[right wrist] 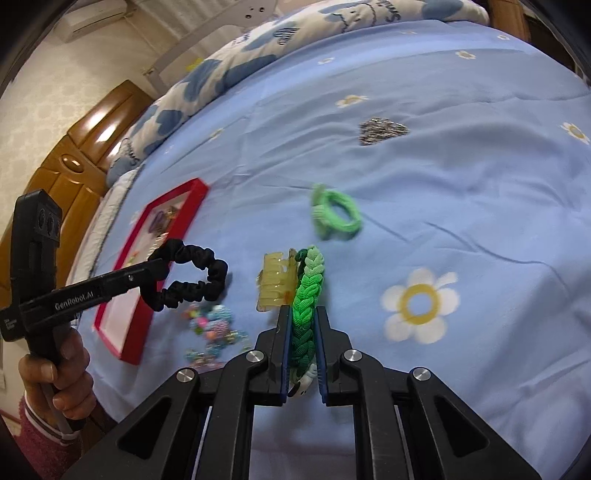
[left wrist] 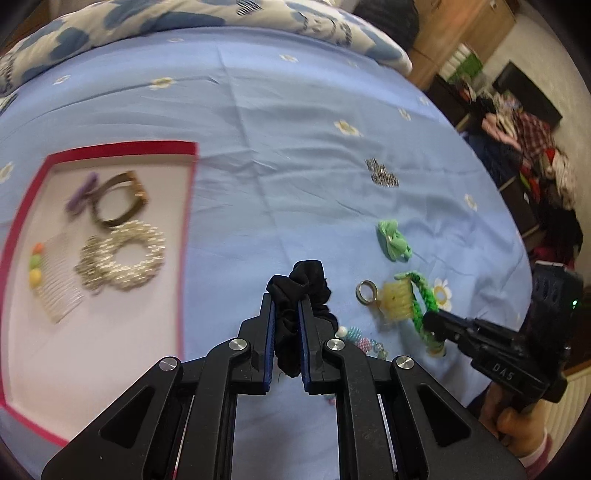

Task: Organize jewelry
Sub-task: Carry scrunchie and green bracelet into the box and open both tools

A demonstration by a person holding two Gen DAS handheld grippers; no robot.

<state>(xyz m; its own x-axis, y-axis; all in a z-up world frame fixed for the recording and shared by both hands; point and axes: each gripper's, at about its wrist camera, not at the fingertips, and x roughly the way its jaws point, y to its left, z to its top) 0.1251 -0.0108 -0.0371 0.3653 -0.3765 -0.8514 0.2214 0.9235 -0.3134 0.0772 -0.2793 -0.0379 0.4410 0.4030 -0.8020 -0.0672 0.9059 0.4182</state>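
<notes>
My left gripper (left wrist: 287,301) is shut on a black scrunchie (left wrist: 301,282), which bulges past the fingertips; the right wrist view shows that scrunchie (right wrist: 201,280) hanging as a loop from the left gripper (right wrist: 162,264). Between the pads of my right gripper (right wrist: 303,314), which is shut, sits a green braided hair band (right wrist: 308,291); this band (left wrist: 421,302) also shows in the left wrist view, held by the right gripper (left wrist: 430,325). A red-rimmed tray (left wrist: 190,206) to the left holds a pearl bracelet (left wrist: 129,254), a brown bangle (left wrist: 118,201), a purple clip and a comb.
On the blue bedsheet lie a yellow claw clip (right wrist: 275,282), a green hair tie (right wrist: 334,216), a metal ring (left wrist: 365,291), a pile of coloured beads (right wrist: 214,328) and a silver glittery piece (right wrist: 382,131). A folded quilt (left wrist: 184,18) lies at the bed's far side.
</notes>
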